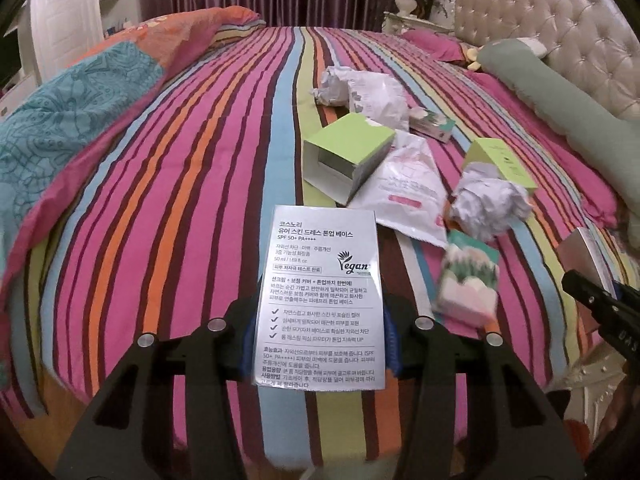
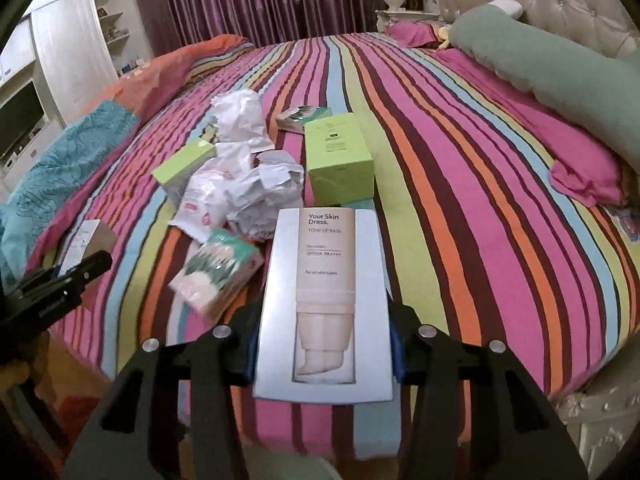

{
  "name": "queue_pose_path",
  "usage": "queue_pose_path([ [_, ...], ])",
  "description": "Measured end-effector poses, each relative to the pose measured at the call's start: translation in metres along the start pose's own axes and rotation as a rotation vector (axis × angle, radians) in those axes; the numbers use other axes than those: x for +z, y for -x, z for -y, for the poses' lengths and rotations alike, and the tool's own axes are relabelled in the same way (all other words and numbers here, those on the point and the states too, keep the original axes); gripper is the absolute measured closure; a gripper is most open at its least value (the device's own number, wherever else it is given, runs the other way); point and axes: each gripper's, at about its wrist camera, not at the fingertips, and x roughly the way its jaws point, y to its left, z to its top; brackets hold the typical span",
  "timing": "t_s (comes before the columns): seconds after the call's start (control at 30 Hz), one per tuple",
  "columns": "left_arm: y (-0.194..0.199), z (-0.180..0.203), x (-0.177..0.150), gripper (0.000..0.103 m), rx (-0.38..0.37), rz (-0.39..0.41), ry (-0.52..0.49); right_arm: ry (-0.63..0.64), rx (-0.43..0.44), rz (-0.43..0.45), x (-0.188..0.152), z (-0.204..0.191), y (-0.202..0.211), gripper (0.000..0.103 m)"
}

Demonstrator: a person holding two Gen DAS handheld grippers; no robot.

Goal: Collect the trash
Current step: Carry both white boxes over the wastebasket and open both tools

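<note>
**Both tools loaded, the pile still on the bed**

The left tool (image 1: 320,344) is clamped on a silver carton with Korean print (image 1: 318,300); the right tool (image 2: 322,354) grips a matching silver carton showing a cream tube (image 2: 325,304); both boxes are held clear above the striped bed (image 1: 180,200), so the step in hand looks like carrying off the first two pieces of trash; next, each needs a bin or bag, and none is visible, so finding one comes first.

Left on the bed: crumpled paper (image 1: 488,204), a torn white pouch (image 1: 408,196), an opened green box (image 1: 348,156), a second green box (image 2: 340,160) and a small floral packet (image 2: 218,272), lying close together, some touching; a green bolster (image 2: 540,64) lies near the headboard, well apart.
</note>
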Motion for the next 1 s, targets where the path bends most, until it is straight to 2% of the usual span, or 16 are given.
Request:
queue_pose_path([
  [0.43,0.057,-0.001,-0.072,0.056,-0.035,-0.01,-0.038,-0.027,0.032,-0.009,-0.049,-0.015,0.053,0.058],
  [0.6,0.07,-0.003,-0.105,0.056,-0.048,-0.044,-0.041,-0.021,0.028,-0.034,-0.074,-0.022,0.064,0.058],
  [0.8,0.074,0.002,-0.147,0.056,-0.055,-0.106,-0.059,-0.041,0.035,-0.091,-0.112,-0.025,0.066,0.058],
  [1.0,0.061,0.019,-0.193,0.056,-0.088,-0.206,-0.098,-0.088,0.056,-0.211,-0.161,-0.029,0.051,0.058],
])
